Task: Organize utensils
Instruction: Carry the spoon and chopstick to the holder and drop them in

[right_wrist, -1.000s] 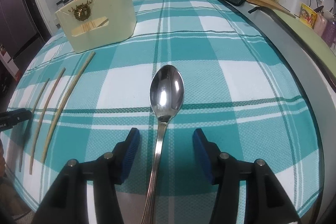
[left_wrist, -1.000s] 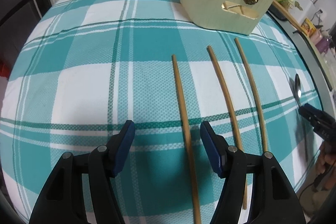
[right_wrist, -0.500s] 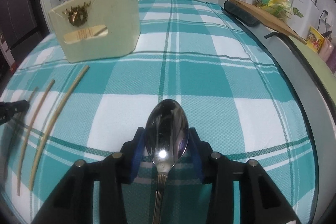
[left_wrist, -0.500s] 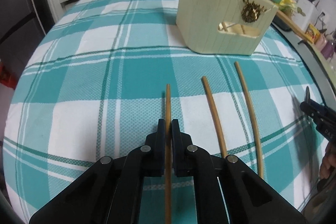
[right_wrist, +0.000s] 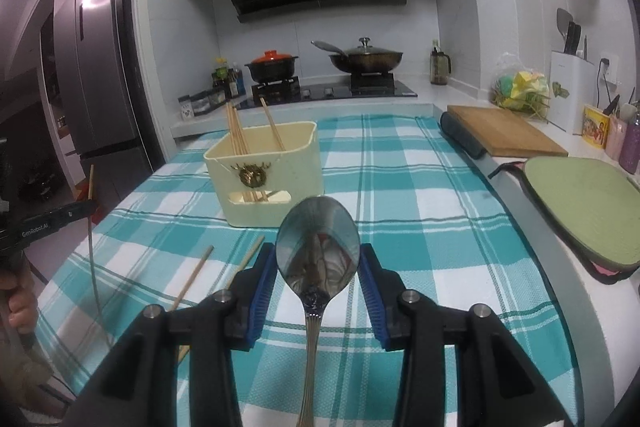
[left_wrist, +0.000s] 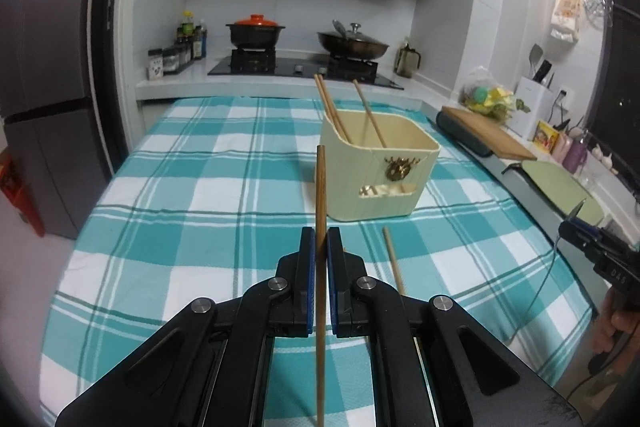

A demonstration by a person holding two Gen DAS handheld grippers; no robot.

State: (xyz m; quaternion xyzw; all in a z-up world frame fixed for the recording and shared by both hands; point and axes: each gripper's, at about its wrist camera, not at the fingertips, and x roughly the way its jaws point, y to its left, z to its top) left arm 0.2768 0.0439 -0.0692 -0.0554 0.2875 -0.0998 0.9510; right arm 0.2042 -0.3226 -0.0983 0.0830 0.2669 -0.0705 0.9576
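Note:
My left gripper (left_wrist: 319,241) is shut on a brown chopstick (left_wrist: 320,187) and holds it in the air, tip pointing toward the cream utensil holder (left_wrist: 380,187). Several chopsticks (left_wrist: 332,111) stand in that holder. Another chopstick (left_wrist: 394,263) lies on the checked cloth. My right gripper (right_wrist: 318,255) is shut on the bowl of a metal spoon (right_wrist: 318,239), raised above the cloth, its handle running back under the gripper. In the right wrist view, the holder (right_wrist: 280,183) stands ahead and two chopsticks (right_wrist: 196,275) lie at the left.
A teal checked cloth (left_wrist: 200,195) covers the table. Behind it is a stove with a red-lidded pot (left_wrist: 256,31) and a pan (left_wrist: 352,45). A wooden board (right_wrist: 504,131) and a green mat (right_wrist: 580,203) sit on the counter at the right. A fridge (left_wrist: 48,99) stands left.
The left gripper closed on a chopstick and the right on the spoon. Both then rose off the cloth and tilted up toward the holder and stove.

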